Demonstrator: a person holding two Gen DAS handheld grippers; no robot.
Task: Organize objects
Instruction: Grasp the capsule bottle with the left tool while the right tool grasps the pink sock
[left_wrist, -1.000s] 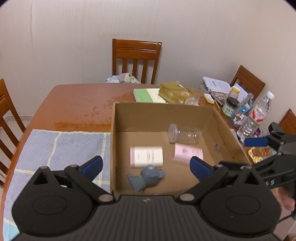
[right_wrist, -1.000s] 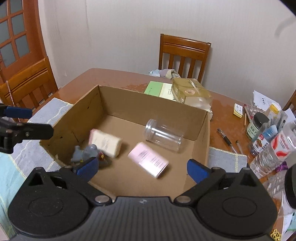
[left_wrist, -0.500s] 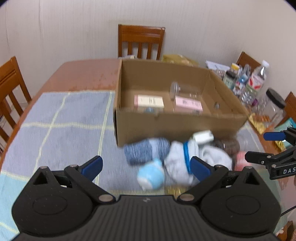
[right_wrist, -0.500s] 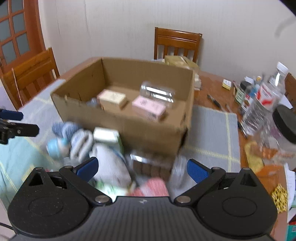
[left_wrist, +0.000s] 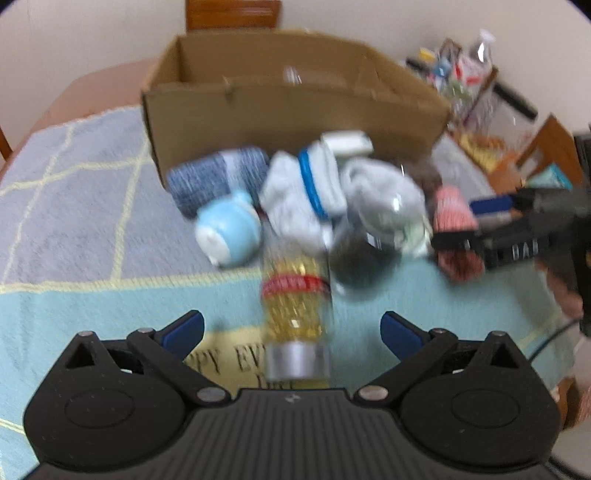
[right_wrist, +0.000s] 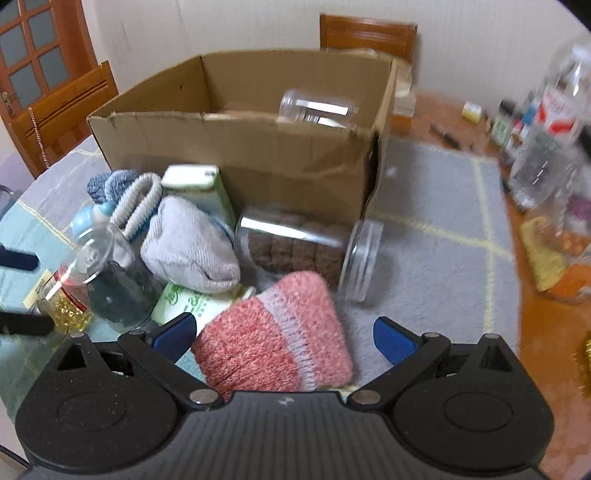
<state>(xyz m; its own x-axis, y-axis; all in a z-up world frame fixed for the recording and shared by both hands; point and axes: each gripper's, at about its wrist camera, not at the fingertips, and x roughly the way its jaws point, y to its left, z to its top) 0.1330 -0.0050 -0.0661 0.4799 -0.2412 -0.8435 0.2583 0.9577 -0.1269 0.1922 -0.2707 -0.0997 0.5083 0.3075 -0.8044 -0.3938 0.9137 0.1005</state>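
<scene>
Jaws wide, apparently clear of pile (right_wrist: 229, 266)

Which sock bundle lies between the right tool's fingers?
The pink knitted sock bundle, nearest the camera; the grey and blue-grey ones lie farther back.

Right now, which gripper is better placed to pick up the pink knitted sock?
The right gripper. It is open, and the pink knitted sock lies directly between its fingers. The left gripper, also open, faces the yellow-filled bottle; the sock is far to its right.
</scene>
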